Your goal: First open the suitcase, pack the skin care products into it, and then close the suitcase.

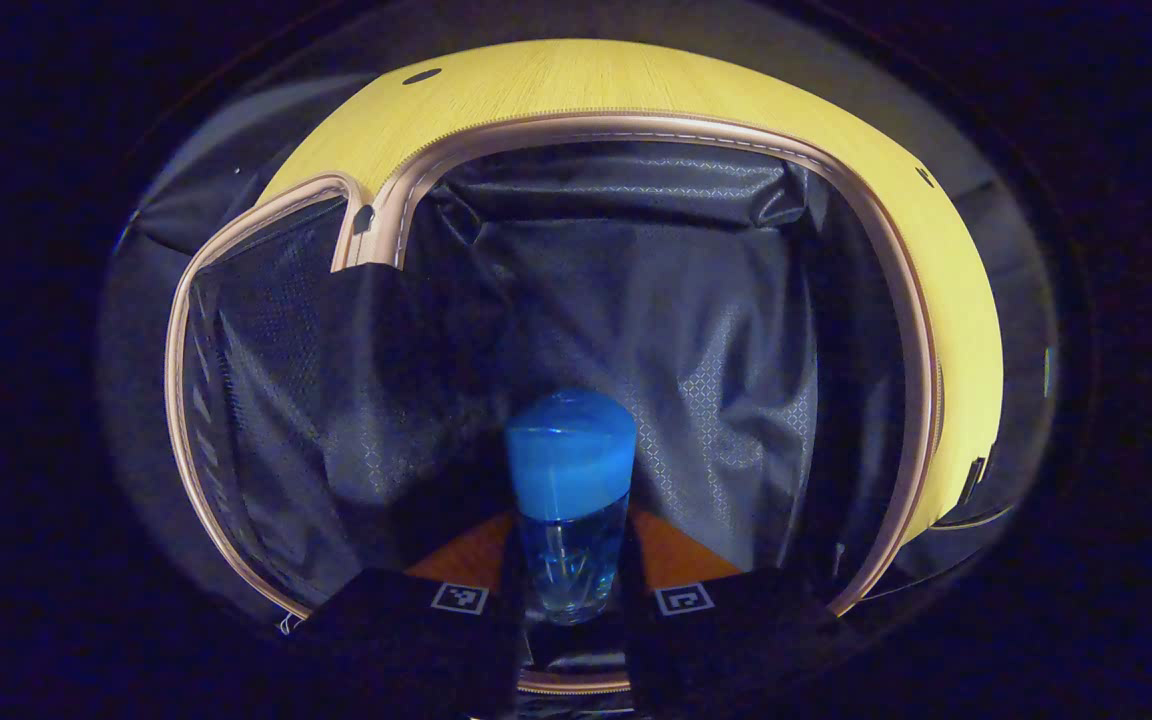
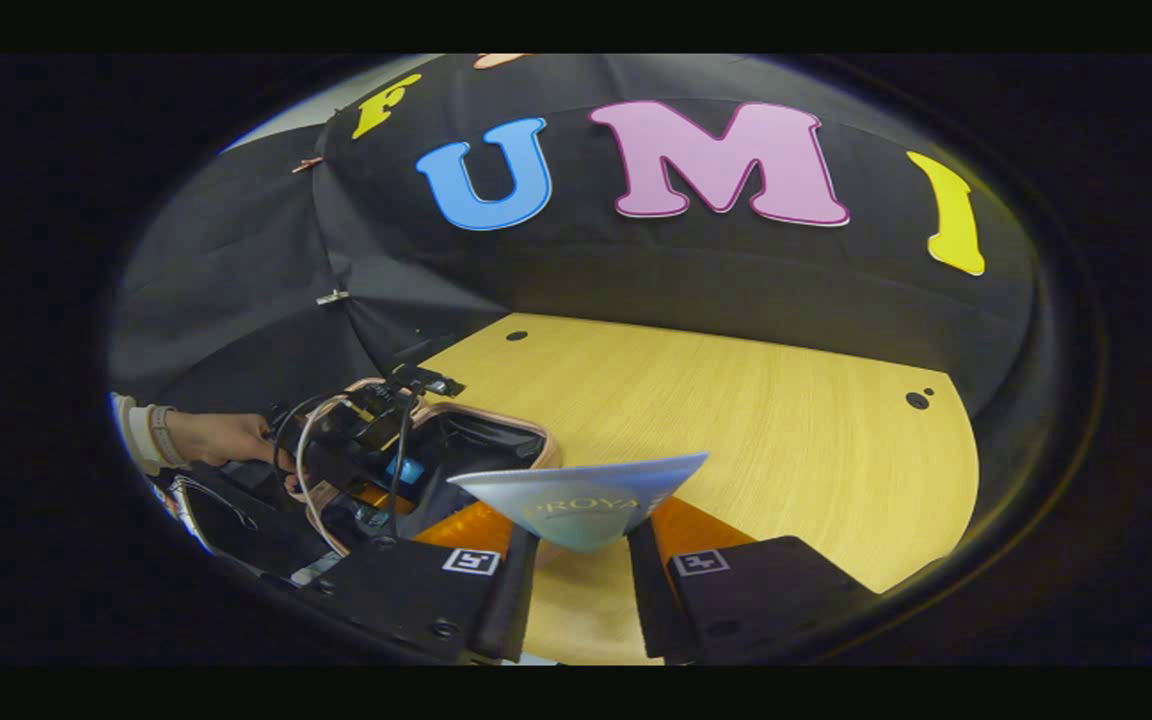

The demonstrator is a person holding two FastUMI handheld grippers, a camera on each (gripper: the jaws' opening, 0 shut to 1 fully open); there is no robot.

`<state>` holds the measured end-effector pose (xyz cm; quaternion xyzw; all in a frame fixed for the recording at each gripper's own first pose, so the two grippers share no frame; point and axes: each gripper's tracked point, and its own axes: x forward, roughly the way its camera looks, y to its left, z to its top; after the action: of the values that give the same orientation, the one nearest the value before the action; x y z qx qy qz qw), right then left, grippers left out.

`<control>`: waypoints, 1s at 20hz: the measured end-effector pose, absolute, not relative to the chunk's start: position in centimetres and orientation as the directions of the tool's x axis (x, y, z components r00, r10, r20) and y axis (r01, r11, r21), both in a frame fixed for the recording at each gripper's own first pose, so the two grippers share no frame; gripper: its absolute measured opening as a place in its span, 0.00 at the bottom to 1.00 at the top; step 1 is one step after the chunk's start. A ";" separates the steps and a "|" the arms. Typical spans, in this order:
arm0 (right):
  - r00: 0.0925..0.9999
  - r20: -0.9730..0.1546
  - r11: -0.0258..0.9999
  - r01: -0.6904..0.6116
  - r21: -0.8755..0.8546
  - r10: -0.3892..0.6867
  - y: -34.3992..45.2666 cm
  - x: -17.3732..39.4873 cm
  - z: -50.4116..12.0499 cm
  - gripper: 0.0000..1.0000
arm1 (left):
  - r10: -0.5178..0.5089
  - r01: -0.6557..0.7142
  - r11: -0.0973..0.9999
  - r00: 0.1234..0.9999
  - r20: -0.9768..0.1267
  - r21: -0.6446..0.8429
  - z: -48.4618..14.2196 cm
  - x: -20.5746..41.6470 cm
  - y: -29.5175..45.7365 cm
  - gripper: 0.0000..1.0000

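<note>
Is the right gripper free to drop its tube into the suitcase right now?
Probably not yet. The right gripper holds the tube over the table, beside the open suitcase, where the left gripper is busy with the bottle.

Left gripper: both fingers pressed on the sides of a clear bottle with a blue cap, held upright between them, pointing down into the open suitcase's dark lined interior. Seen from the right gripper view, it sits at the suitcase's rim with a bare hand behind it, light sleeve cuff at the wrist. Right gripper: over the near edge of the wooden tabletop, fingers clamped on a flat pale-blue tube.
</note>
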<state>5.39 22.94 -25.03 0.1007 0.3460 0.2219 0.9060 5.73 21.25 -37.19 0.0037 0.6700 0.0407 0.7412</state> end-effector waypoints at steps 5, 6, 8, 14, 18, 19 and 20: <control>0.623 -0.614 0.875 -0.370 0.313 0.484 25.2 4.4 -25.1 0.47 | 0.040 -0.069 0.997 0.181 -0.983 0.028 -35.6 5.6 21.2 0.60; 0.607 -0.620 0.867 -0.381 0.320 0.496 26.0 4.2 -25.0 0.47 | 0.035 -0.063 0.998 0.212 -0.977 0.022 -34.4 5.8 20.8 0.66; 0.561 -0.632 0.844 -0.398 0.360 0.534 28.5 3.6 -25.1 0.47 | 0.000 -0.043 0.999 0.294 -0.956 -0.013 -31.7 6.3 20.1 0.80; 0.351 -0.700 0.782 -0.310 0.540 0.622 37.3 1.5 -29.0 0.47 | -0.060 -0.008 0.997 0.528 -0.847 -0.076 -23.1 6.0 23.1 0.80; 0.220 -0.801 0.827 -0.237 0.509 0.557 40.2 0.0 -33.0 0.48 | -0.017 -0.067 0.996 0.558 -0.830 -0.066 -21.3 1.3 29.8 0.81; 0.175 -0.835 0.848 -0.211 0.486 0.522 40.7 -0.8 -34.3 0.48 | 0.002 -0.104 0.992 0.553 -0.833 -0.066 -21.4 0.0 32.1 0.81; 0.147 -0.857 0.864 -0.190 0.466 0.494 41.2 -1.3 -35.4 0.48 | 0.023 -0.153 0.986 0.538 -0.843 -0.070 -21.6 -1.2 34.2 0.81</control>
<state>-1.34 41.24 -35.41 0.1243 0.6115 0.2290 0.7471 -1.17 34.19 -21.58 -0.0679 0.4780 0.0504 0.8743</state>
